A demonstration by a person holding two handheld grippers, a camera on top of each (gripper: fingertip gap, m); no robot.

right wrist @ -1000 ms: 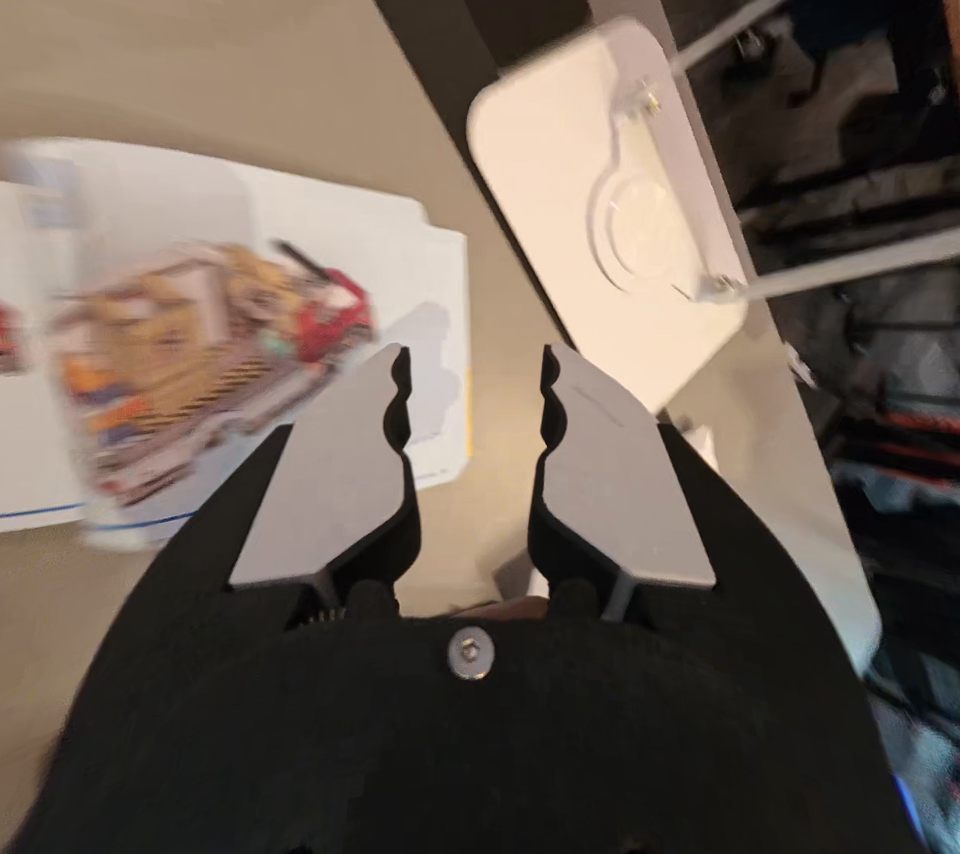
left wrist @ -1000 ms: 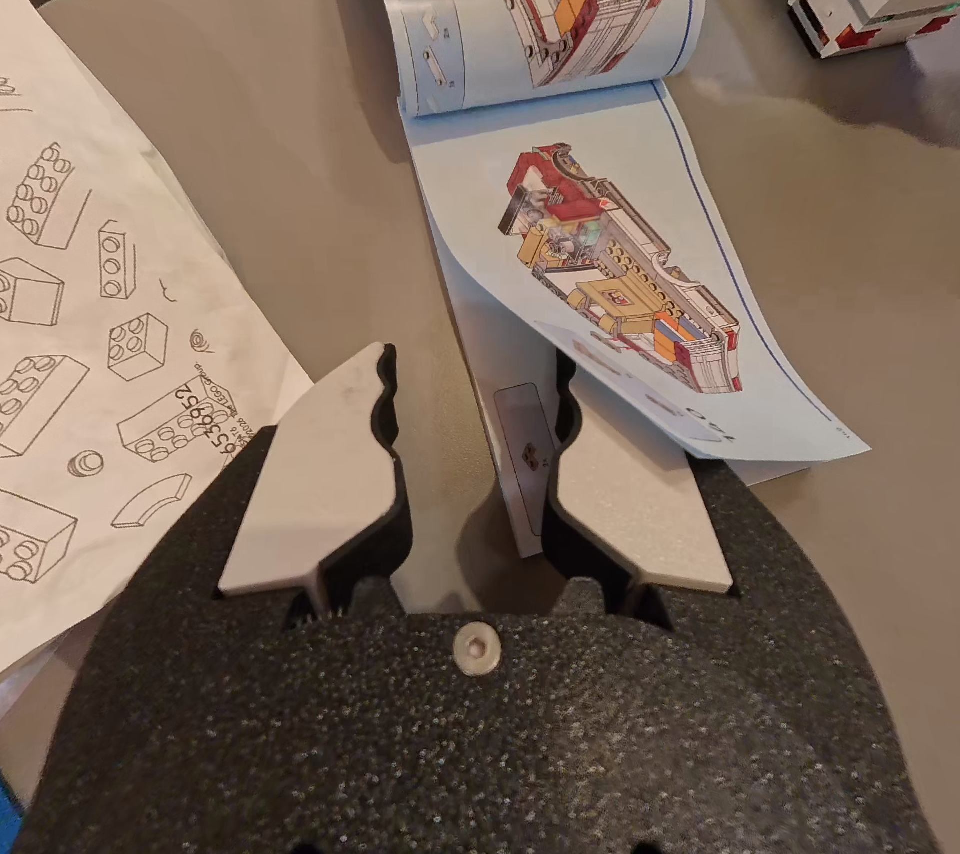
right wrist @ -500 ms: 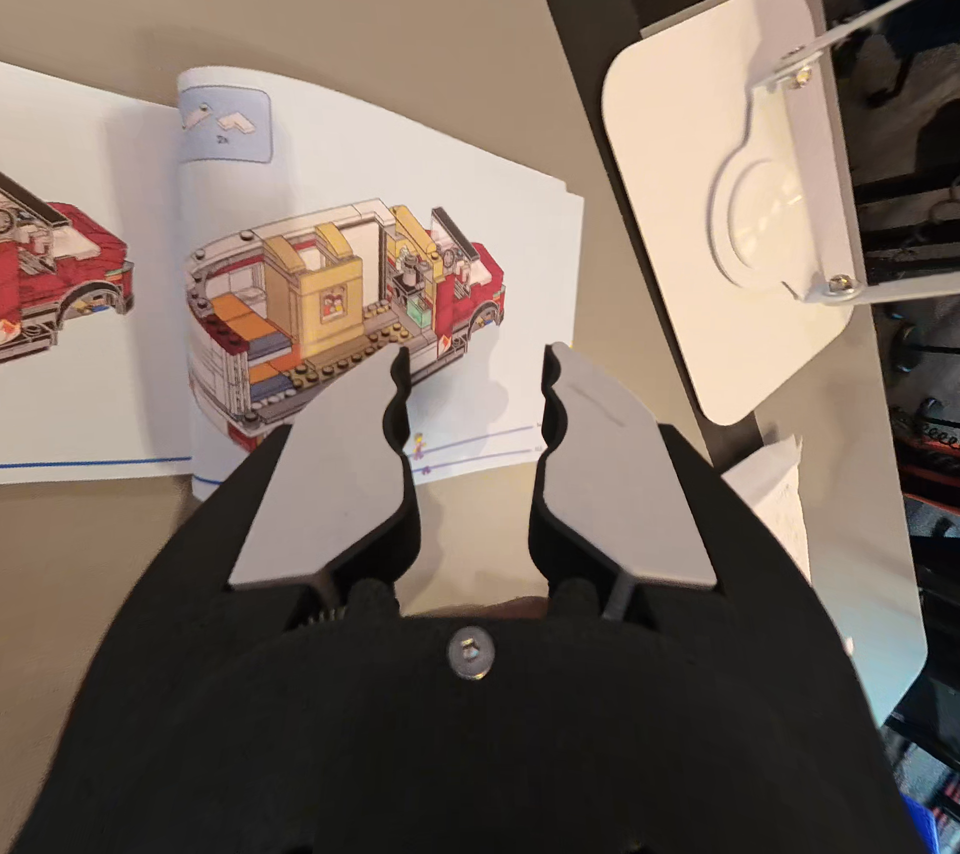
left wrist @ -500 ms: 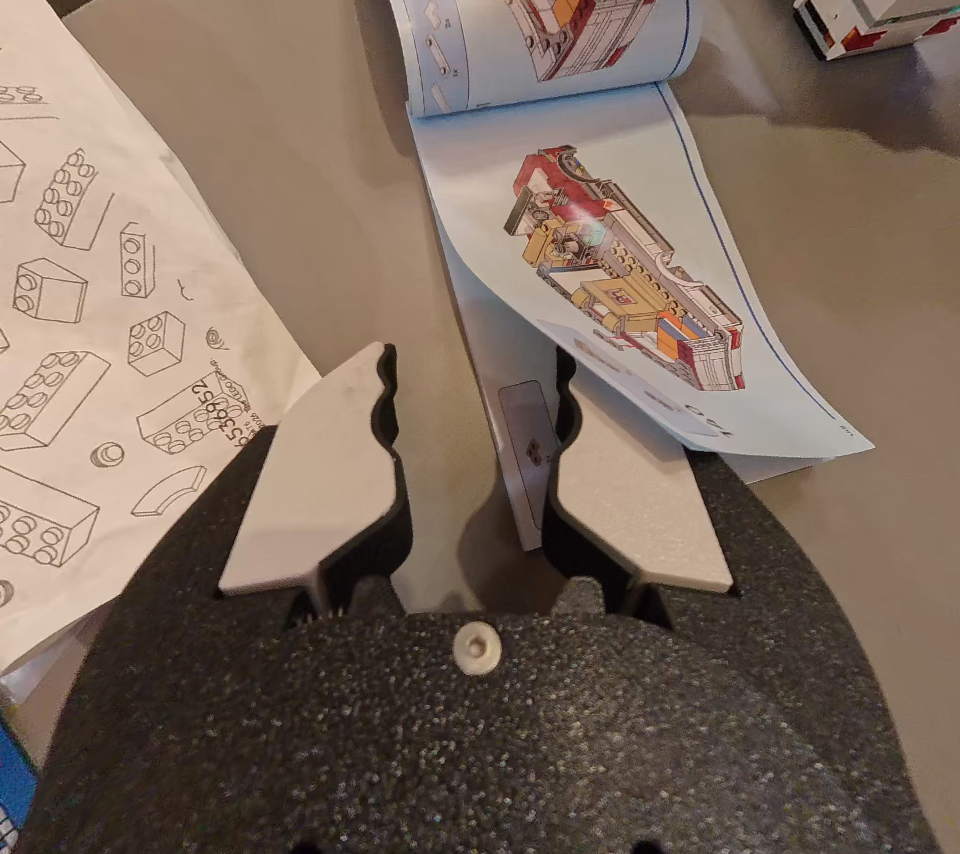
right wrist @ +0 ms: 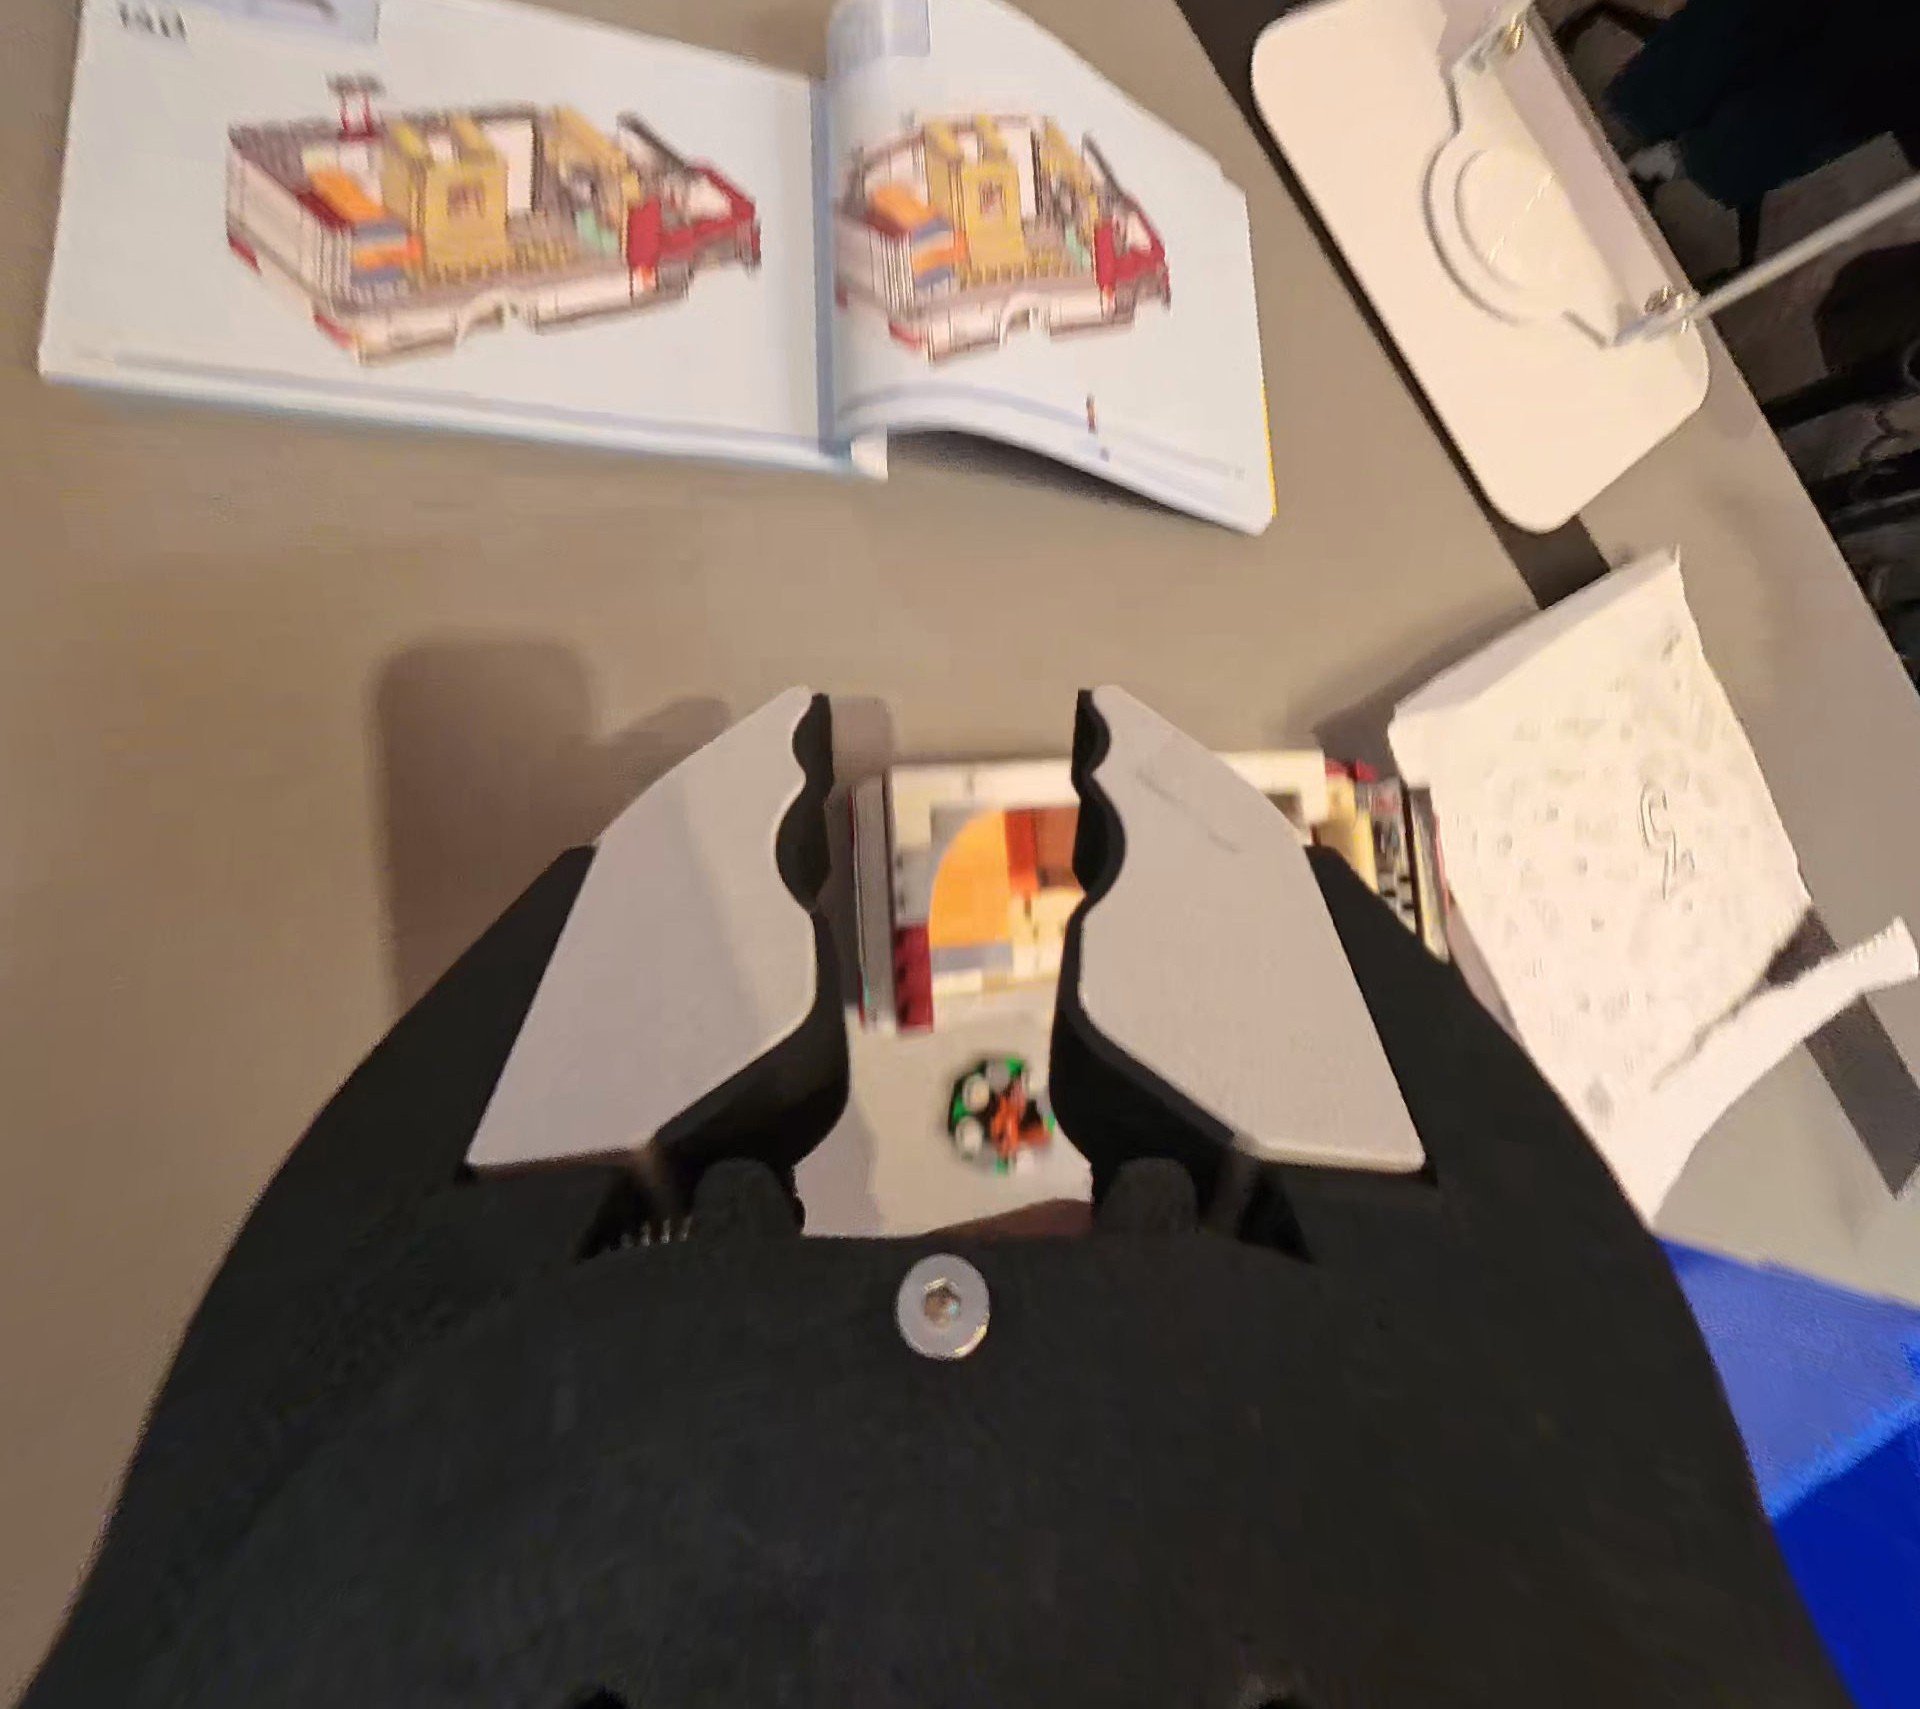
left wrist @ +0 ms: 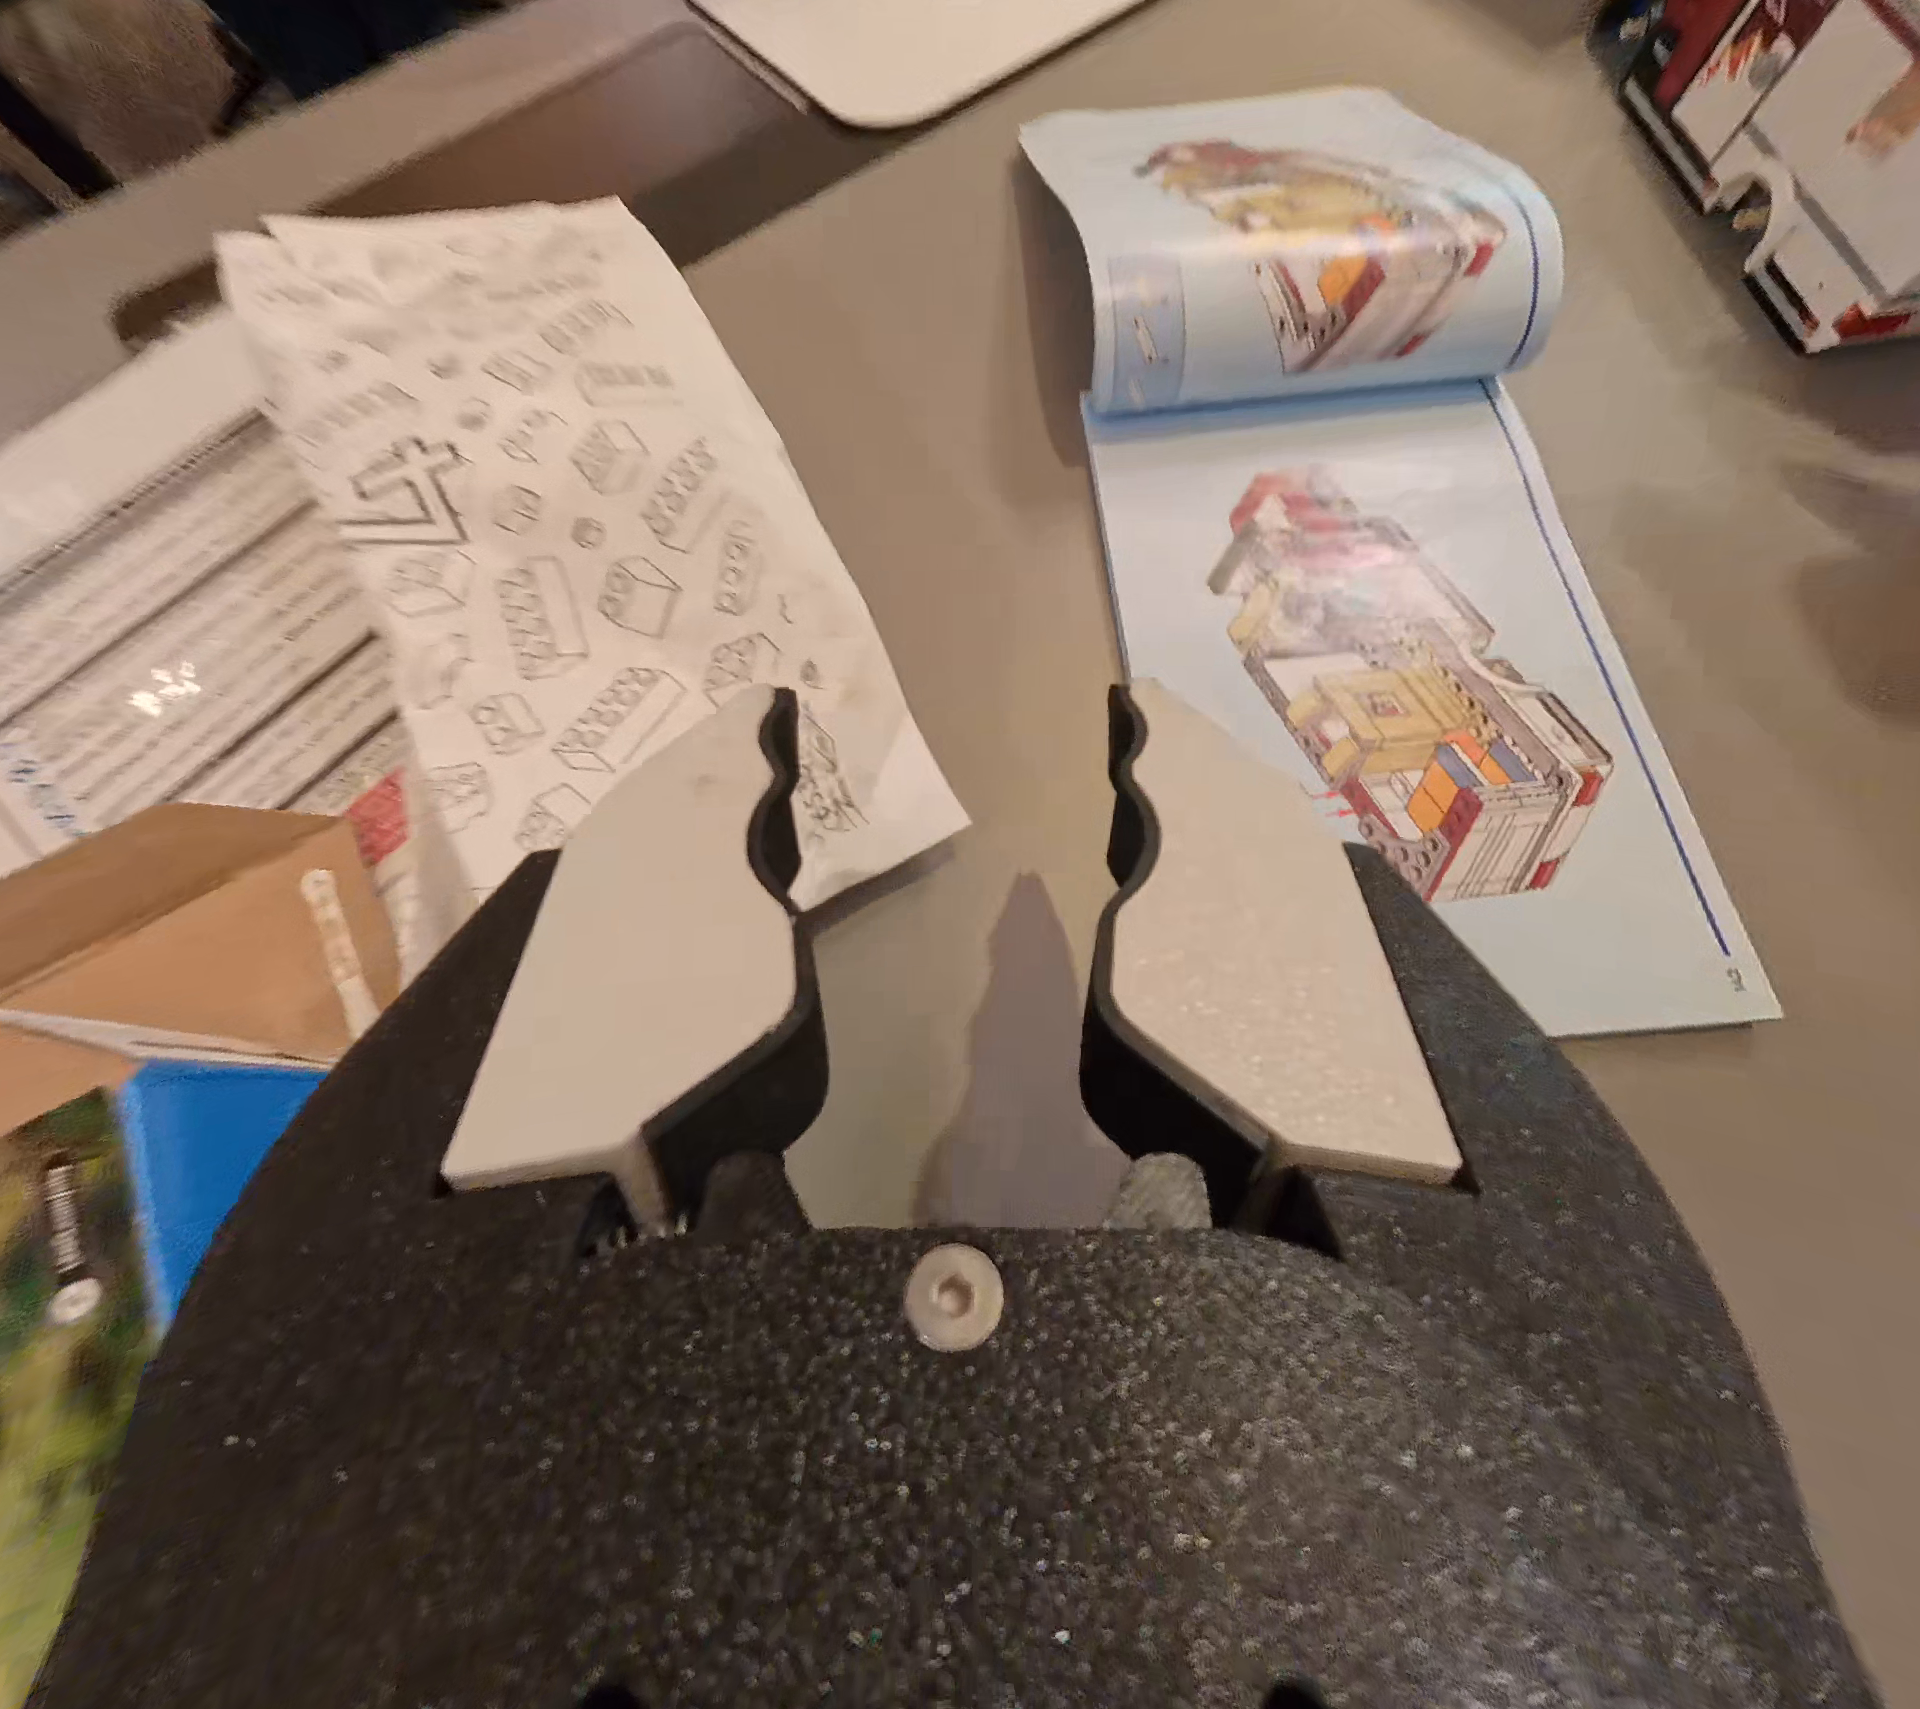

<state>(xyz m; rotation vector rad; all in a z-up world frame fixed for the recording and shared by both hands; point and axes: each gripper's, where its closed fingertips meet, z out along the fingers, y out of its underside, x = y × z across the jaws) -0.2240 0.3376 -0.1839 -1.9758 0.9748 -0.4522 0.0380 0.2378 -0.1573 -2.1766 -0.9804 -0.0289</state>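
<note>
The grey table (left wrist: 914,371) carries everything here. From the left wrist view the open instruction booklet (left wrist: 1382,651) lies just right of the left gripper (left wrist: 951,703), one page curled over at its far end, and a white paper bag printed with brick outlines (left wrist: 582,516) lies just left of it. Only this view shows the cardboard box (left wrist: 187,921) and the striped printed sheet (left wrist: 156,620) at the left edge, and the side of the white and red brick vehicle (left wrist: 1797,132) at far right. The left gripper's jaws stand wide apart over bare tabletop, nothing between them.

The right wrist view looks down on the same booklet (right wrist: 623,225) from its other side, well beyond the right gripper (right wrist: 951,709). The white lamp base (right wrist: 1475,225) sits at the table's edge. Only here does the brick model's open interior (right wrist: 987,880) show, below and between the right gripper's parted fingers; whether the pads touch it I cannot tell. A small round studded piece (right wrist: 1000,1124) lies nearer the camera.
</note>
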